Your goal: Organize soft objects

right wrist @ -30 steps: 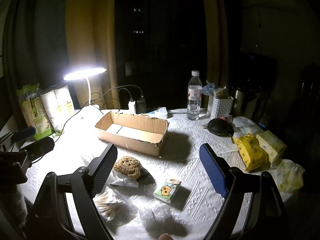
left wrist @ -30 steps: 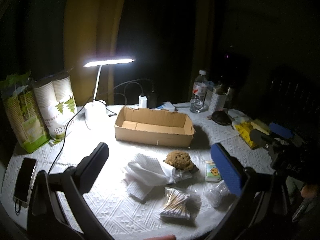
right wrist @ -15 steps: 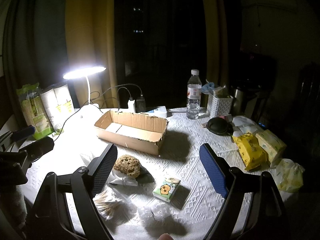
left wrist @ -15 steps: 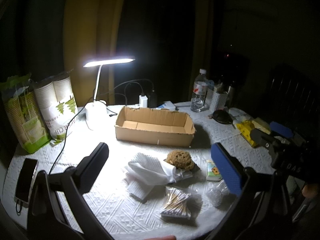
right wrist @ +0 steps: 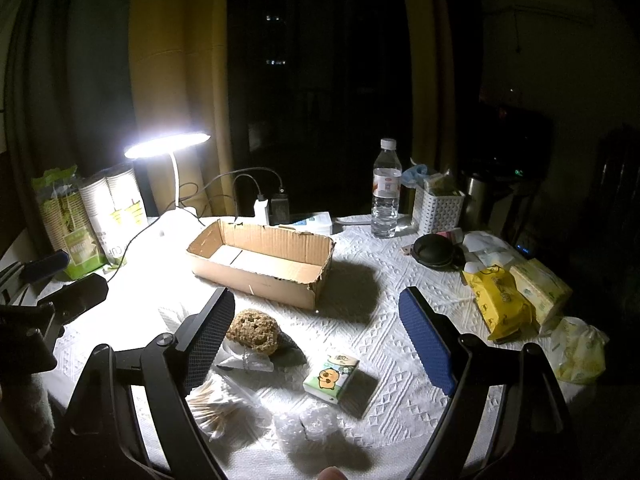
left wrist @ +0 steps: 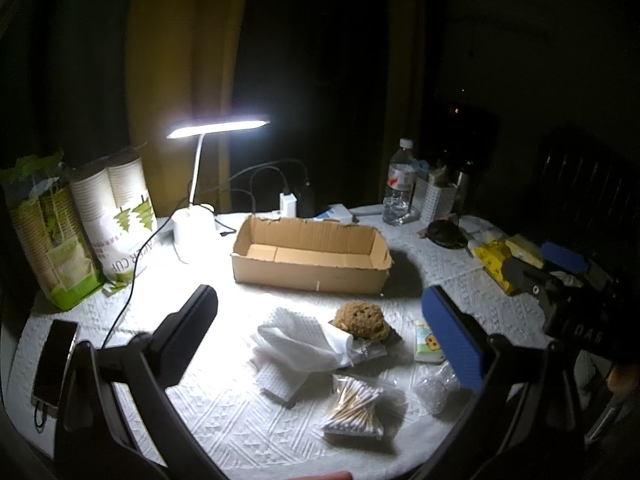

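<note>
An open cardboard box [left wrist: 312, 256] [right wrist: 262, 266] stands empty mid-table. In front of it lie a brown sponge [left wrist: 362, 320] [right wrist: 253, 332], crumpled white tissue [left wrist: 298, 344], a bag of cotton swabs [left wrist: 354, 406] [right wrist: 212, 404], a small tissue pack with a cartoon [left wrist: 428, 346] [right wrist: 331, 376] and a clear bubble-wrap piece [left wrist: 434, 390] [right wrist: 308, 426]. My left gripper [left wrist: 320, 336] is open and empty above the tissue and sponge. My right gripper [right wrist: 318, 332] is open and empty above the tissue pack.
A lit desk lamp [left wrist: 192, 220] and paper cup sleeves [left wrist: 116, 220] stand at the left. A phone [left wrist: 54, 360] lies near the left edge. A water bottle [right wrist: 386, 192], white basket [right wrist: 440, 208], black case [right wrist: 434, 250] and yellow packs [right wrist: 500, 300] fill the right.
Both views have lifted and pulled back slightly; the objects sit a little lower and farther. Nothing was grasped or moved on the table.
</note>
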Demonstrator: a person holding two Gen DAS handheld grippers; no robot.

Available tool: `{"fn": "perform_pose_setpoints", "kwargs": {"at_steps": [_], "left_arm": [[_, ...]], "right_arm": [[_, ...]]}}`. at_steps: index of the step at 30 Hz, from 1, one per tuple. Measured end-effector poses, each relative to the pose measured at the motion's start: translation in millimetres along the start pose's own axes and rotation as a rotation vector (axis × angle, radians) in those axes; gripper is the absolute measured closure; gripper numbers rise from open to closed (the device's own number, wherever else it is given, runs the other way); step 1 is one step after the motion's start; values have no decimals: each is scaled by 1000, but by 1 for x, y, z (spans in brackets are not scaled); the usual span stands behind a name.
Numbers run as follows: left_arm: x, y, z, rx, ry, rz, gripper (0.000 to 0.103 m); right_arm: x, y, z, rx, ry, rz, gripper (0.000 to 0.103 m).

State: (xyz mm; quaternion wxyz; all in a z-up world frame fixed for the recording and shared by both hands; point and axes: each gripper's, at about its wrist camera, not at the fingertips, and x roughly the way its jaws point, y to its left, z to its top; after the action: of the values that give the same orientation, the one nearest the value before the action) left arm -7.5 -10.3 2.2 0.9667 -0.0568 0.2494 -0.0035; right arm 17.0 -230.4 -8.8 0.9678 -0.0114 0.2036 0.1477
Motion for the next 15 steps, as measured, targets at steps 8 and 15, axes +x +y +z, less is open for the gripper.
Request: {"fn": "perform_pose_setpoints", "kwargs": {"at_steps": [8,15], "left_arm": [[0,-5,-1,0,-2,-1,1],[0,-5,-1,0,0,-1,1]], "right_arm": [[1,1,1,1,1,-1,16],[2,-4,-1,4,6,2,16]]}}
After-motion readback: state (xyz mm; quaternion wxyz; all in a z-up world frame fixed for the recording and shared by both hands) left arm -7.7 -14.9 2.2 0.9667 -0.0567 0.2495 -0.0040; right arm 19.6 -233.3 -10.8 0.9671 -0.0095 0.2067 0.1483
